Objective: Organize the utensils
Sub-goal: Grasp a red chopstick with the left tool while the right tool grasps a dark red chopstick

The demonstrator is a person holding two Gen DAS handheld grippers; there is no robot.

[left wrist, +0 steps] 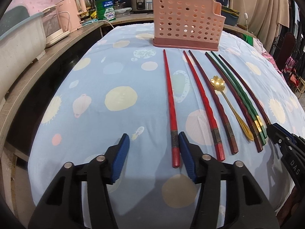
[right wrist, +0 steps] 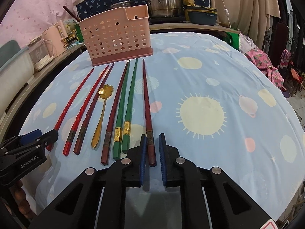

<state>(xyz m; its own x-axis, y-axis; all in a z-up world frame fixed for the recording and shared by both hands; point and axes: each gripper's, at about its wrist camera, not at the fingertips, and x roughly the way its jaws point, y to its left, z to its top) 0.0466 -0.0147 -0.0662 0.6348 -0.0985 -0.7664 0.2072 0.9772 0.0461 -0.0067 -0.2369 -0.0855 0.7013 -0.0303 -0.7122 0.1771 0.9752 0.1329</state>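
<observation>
A pink perforated utensil holder stands at the far side of the table; it also shows in the right wrist view. In front of it lie several chopsticks in a row, red, dark red and green, with a gold flower-shaped spoon among them. My left gripper is open and low, its right finger beside the handle end of the leftmost red chopstick. My right gripper is partly open, its fingers on either side of the handle end of the rightmost dark red chopstick, not clamped on it.
The table carries a light blue cloth with planet prints. A wooden shelf on the left holds a pink kettle and a white appliance. Steel pots and a blue tub stand on the counter behind the holder.
</observation>
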